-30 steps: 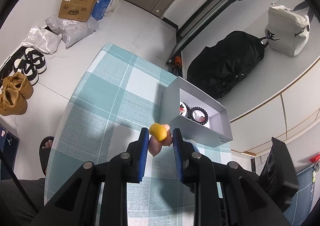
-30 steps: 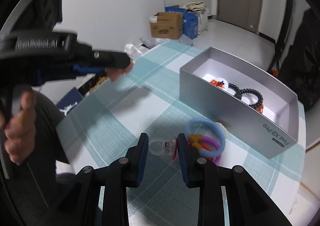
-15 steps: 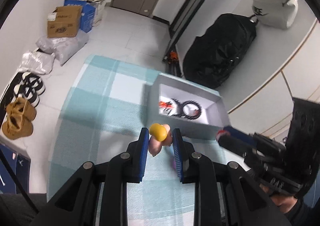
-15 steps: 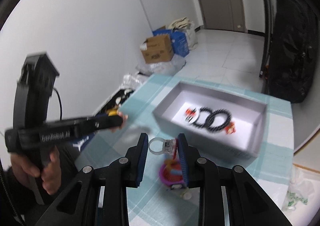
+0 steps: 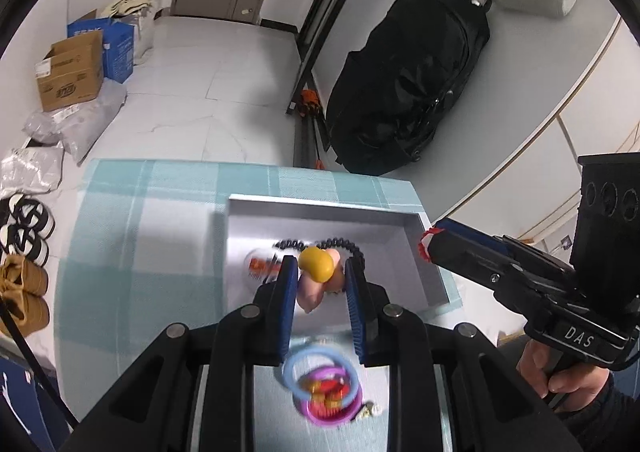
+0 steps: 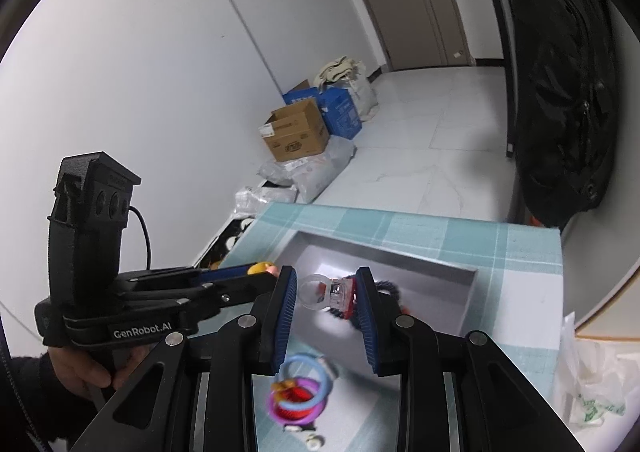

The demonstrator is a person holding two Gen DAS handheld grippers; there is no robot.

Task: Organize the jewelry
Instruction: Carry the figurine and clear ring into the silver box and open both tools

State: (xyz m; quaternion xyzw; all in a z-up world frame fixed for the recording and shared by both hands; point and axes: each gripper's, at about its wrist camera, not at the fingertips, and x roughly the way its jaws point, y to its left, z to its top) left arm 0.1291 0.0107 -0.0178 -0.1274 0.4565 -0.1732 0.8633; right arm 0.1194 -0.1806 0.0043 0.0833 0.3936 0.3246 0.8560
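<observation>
Yellow-and-pink, a small charm (image 5: 317, 271) is pinched between the left gripper (image 5: 318, 272) fingers, held above the grey box (image 5: 433, 276) on the counter (image 5: 140, 236). In the right view, a clear ring (image 6: 326, 291) is clamped between the right gripper (image 6: 326, 290) fingers over the same box.

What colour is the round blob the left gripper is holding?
Yellow blob on a pinkish piece; the left wrist view shows it best.
</observation>
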